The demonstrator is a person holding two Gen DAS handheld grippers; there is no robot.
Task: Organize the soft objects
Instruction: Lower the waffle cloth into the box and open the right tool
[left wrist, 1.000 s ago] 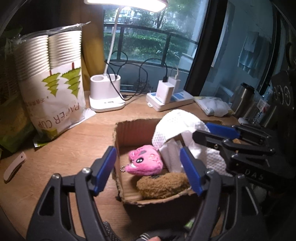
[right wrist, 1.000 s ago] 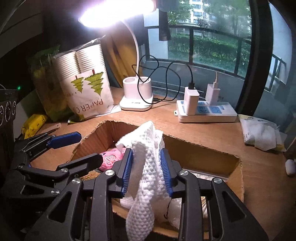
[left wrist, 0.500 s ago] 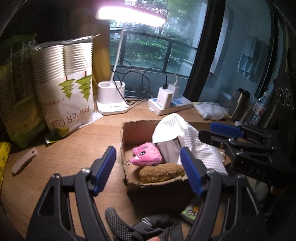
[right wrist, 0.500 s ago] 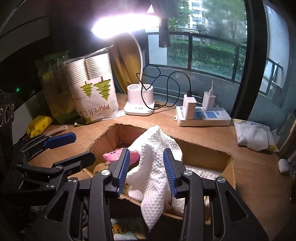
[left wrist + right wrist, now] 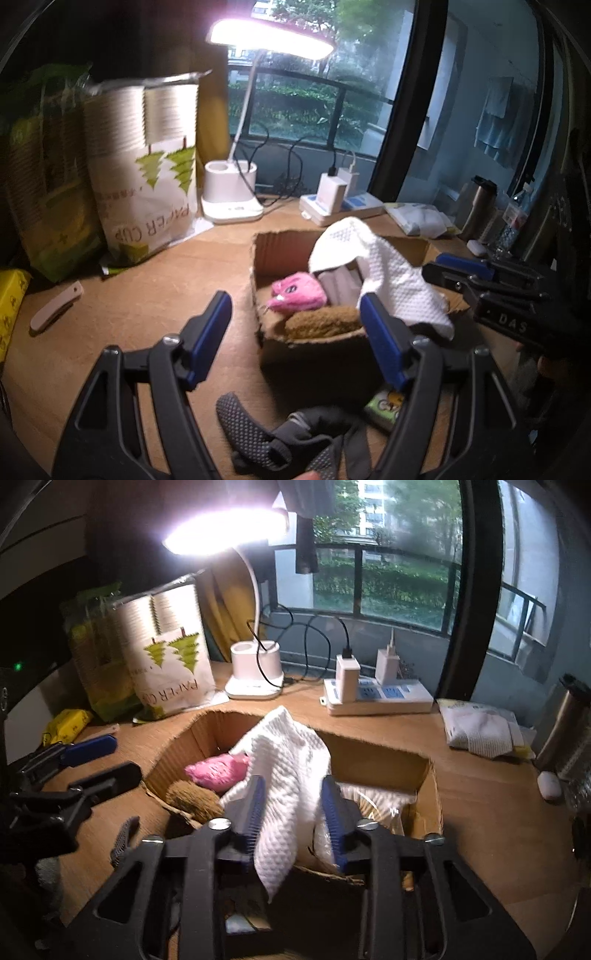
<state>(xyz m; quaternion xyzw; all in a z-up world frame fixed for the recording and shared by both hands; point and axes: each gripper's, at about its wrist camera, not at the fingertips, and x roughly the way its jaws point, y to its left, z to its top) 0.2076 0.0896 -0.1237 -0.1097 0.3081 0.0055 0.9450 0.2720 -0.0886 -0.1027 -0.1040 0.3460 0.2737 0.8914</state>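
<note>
The left hand-held gripper [image 5: 295,332] is wide open above the counter [image 5: 147,302]. A white cloth [image 5: 384,269] hangs over the box [image 5: 280,251].

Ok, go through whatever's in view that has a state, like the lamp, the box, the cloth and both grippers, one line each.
Desk lamp: switched on.
Cardboard box: open, holding soft items.
White cloth: draped over the box's front edge, not gripped.
Pink plush: lying inside the box.
Brown plush: lying inside the box.
Power strip: two chargers plugged in.
Left gripper: open, empty.
Right gripper: open around the cloth.
</note>
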